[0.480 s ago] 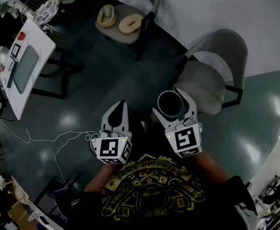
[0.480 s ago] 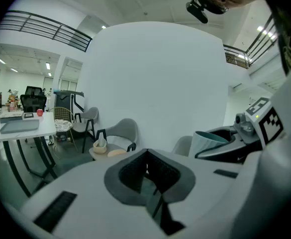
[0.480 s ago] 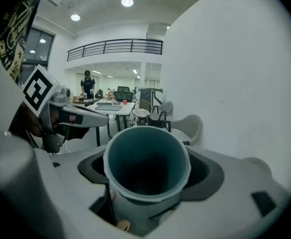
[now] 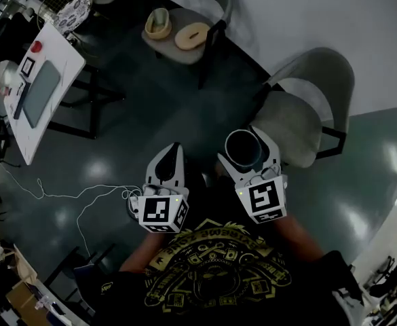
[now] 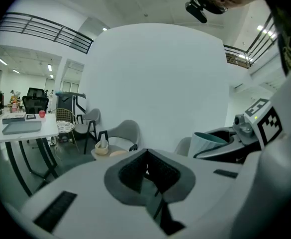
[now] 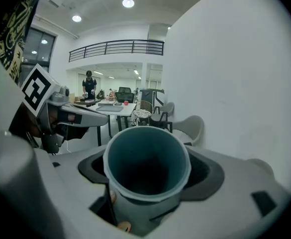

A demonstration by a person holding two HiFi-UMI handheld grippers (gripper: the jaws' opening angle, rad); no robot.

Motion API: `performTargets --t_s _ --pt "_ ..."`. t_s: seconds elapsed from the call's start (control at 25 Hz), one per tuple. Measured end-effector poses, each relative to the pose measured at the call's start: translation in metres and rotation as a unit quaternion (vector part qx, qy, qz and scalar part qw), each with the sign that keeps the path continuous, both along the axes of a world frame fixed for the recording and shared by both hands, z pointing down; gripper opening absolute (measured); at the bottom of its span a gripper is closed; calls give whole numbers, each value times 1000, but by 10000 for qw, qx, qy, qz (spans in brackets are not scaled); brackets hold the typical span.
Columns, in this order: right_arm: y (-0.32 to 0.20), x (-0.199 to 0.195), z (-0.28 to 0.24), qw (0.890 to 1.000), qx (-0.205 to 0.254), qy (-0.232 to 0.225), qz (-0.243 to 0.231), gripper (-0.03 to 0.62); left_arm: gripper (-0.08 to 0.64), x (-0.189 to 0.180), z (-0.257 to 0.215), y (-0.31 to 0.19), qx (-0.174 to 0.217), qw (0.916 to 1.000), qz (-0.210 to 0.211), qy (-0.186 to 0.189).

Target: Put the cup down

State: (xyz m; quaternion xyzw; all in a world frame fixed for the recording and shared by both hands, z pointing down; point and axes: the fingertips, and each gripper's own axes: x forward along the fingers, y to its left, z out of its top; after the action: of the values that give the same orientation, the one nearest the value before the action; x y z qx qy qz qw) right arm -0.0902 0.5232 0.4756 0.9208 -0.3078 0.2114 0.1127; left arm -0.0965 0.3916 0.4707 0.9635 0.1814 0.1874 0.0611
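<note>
A teal cup [image 4: 241, 145] stands upright between the jaws of my right gripper [image 4: 246, 156], held in the air in front of the person's chest, above the dark floor. In the right gripper view the cup [image 6: 147, 163] fills the middle, its mouth open and empty, and the pads press on its sides. My left gripper [image 4: 172, 152] hangs beside it on the left, its jaws together with nothing between them. In the left gripper view, the left gripper [image 5: 146, 169] has the cup [image 5: 207, 142] showing at its right.
A grey chair [image 4: 300, 117] stands just beyond the cup, against the white wall. Farther off, a second chair [image 4: 184, 43] carries a pale bowl [image 4: 156, 22] and a round wooden lid [image 4: 191, 35]. A white table [image 4: 55, 66] stands at the left. A white cable [image 4: 69, 197] lies on the floor.
The head view has shifted slightly. Both grippers and the cup keep their places.
</note>
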Motion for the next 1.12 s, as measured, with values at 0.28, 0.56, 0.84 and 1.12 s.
performTargets --t_s 0.28,0.56,0.84,1.12 --pt "-7 6 3 9999 93 -68 -90 387 11 1 2 -7 -23 9999 -148 -3" --pt "-21 12 4 9995 131 -145 -268 387 11 2 5 -19 9 9994 -349 -62" --pt "-46 25 3 9982 162 -211 -540 387 12 8 4 -38 22 9982 -581 -127" --pt "-68 42 3 9968 197 -228 -741 388 11 16 5 -60 59 9967 -786 -180"
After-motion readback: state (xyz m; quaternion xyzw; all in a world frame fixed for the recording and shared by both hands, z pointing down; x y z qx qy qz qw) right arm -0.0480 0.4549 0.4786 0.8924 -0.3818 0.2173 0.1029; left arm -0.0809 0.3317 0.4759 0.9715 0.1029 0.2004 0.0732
